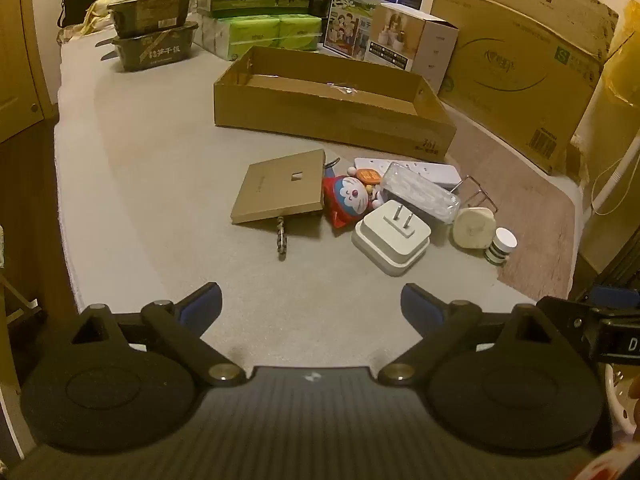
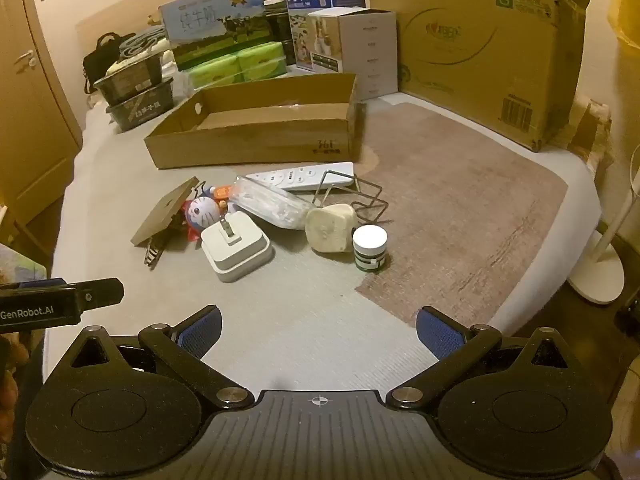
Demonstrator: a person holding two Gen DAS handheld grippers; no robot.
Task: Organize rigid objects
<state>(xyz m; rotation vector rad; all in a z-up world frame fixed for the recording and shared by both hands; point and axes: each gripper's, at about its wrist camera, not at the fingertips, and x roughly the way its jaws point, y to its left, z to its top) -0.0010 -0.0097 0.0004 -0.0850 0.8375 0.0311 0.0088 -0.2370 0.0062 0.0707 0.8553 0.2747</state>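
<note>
Left gripper and right gripper spread wide, holding nothing. White square plug adapter lies prongs-up. Long white power strip lies crosswise before shallow brown cardboard tray, possibly touching it.

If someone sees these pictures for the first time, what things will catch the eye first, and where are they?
The eye goes first to the small heap of items in the middle of the bed: a red and blue cartoon cat toy, a white plug adapter in front of it, and a white-lidded jar at the heap's right end. Behind them lies an open shallow cardboard tray. Both grippers, left and right, are open with nothing between their fingers.
</note>
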